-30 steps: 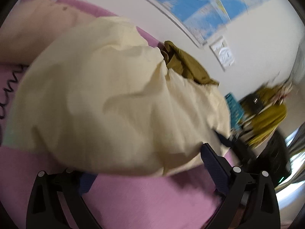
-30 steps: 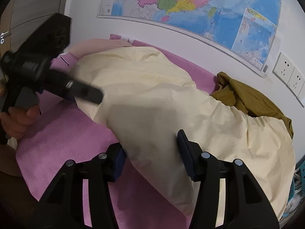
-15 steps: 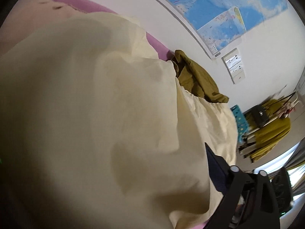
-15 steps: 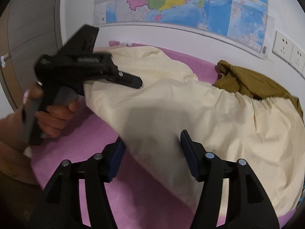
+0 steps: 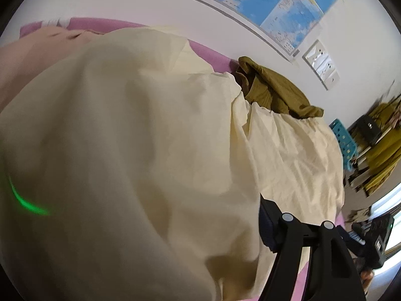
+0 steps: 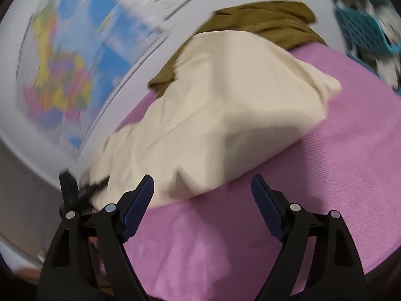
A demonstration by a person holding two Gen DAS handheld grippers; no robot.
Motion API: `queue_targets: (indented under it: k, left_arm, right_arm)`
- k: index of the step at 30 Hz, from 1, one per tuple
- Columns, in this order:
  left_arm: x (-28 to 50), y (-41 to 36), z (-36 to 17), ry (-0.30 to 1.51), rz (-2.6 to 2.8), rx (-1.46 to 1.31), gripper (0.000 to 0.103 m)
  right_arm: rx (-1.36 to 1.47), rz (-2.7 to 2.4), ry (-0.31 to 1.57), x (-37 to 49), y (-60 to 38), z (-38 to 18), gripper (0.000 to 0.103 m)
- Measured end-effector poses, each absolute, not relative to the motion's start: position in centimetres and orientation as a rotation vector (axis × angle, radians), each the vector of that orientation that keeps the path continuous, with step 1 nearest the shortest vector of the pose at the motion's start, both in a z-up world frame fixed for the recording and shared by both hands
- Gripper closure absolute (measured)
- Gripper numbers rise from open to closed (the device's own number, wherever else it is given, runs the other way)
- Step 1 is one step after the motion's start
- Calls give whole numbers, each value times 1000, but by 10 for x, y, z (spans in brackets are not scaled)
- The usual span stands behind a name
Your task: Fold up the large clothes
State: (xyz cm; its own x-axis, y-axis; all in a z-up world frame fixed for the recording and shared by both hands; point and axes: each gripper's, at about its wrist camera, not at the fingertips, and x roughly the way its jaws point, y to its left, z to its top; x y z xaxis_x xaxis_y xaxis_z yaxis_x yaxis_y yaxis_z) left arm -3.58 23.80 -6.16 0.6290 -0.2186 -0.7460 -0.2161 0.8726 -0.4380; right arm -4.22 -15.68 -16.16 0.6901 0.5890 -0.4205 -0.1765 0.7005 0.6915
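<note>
A large cream garment (image 6: 220,100) lies spread across the pink-covered surface (image 6: 338,150) below a wall map (image 6: 75,62), its long axis running beside the wall, with an olive garment (image 6: 263,17) bunched at its far end against the wall. From the right gripper (image 6: 201,195) the cream cloth lies just ahead and slightly left; its near edge reaches between the blue pads (image 6: 265,205), which are well apart and opening, pressing on nothing. The left gripper (image 5: 250,225) is the closer of the two: cream fabric (image 5: 125,138) billows over its view, hiding one finger (image 5: 288,238) from its partner, and its jaws are closing with cloth between them, though whether the pads yet pinch it cannot be told. The next fold likely turns on the left side's hold while the right finds a fresh edge.
</note>
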Motion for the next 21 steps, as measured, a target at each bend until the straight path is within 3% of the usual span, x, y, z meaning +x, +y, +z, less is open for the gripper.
queue_targets:
  k: [10, 16, 21]
  left_arm:
    - [-35, 235, -61, 901, -17, -497, 25]
    - [-34, 237, -64, 900, -23, -489, 23]
    - [-33, 236, -66, 898, -36, -488, 22]
  right_arm:
    - [627, 321, 592, -19, -144, -164, 19]
    - [748, 360, 525, -7, -151, -164, 19]
    - [783, 294, 546, -14, -167, -165, 29]
